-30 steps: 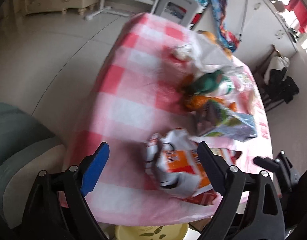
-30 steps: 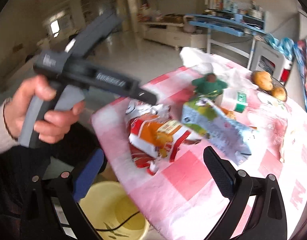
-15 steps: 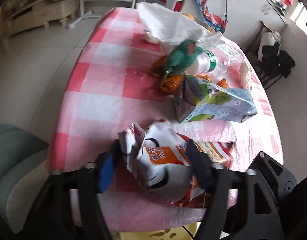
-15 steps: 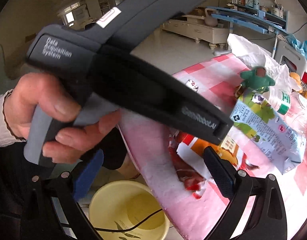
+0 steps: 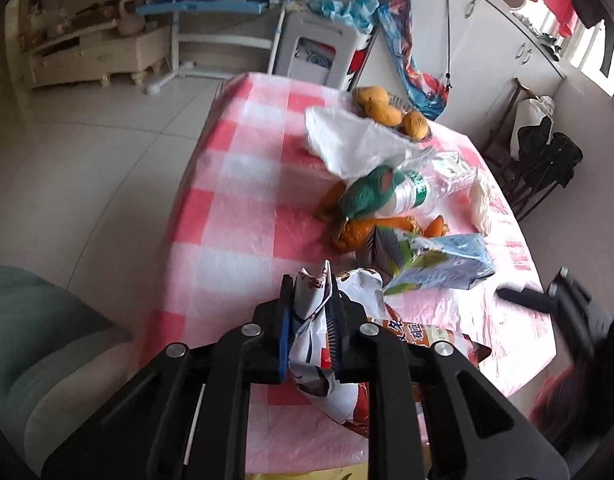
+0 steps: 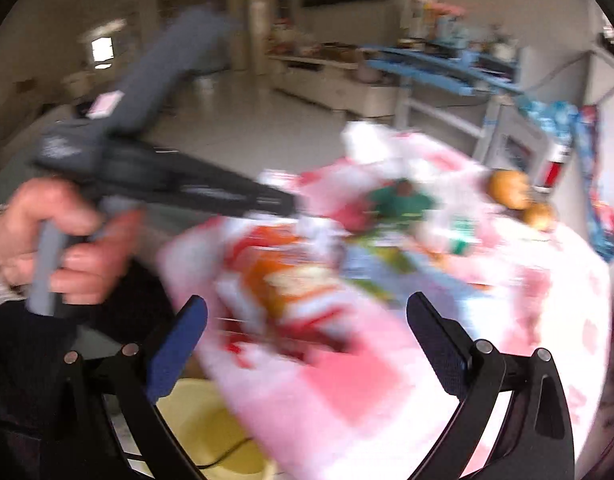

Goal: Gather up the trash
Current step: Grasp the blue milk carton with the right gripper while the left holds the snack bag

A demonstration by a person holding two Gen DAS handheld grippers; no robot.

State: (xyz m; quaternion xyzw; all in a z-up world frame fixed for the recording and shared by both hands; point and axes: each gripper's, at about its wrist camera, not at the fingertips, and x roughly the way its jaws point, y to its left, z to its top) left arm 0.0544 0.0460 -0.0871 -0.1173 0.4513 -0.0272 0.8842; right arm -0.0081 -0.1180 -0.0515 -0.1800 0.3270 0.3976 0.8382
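Two tongs are mine. My left gripper has just been closing, and its pads now pinch a crumpled flap of the snack wrapper, white with orange and red print. Orange lettering shows on the wrapper just right of my left fingers, too creased for me to read. The rest of the wrapper hangs below the pads at the near edge of the pink checked table. Just beyond the wrapper lies a squashed blue and green carton, its print too small to read, then a green soft toy, a white plastic bag and some mangoes farthest off. My right gripper stands wide with nothing between its fingers; its view is blurred. Below its left finger sits a yellow bin.
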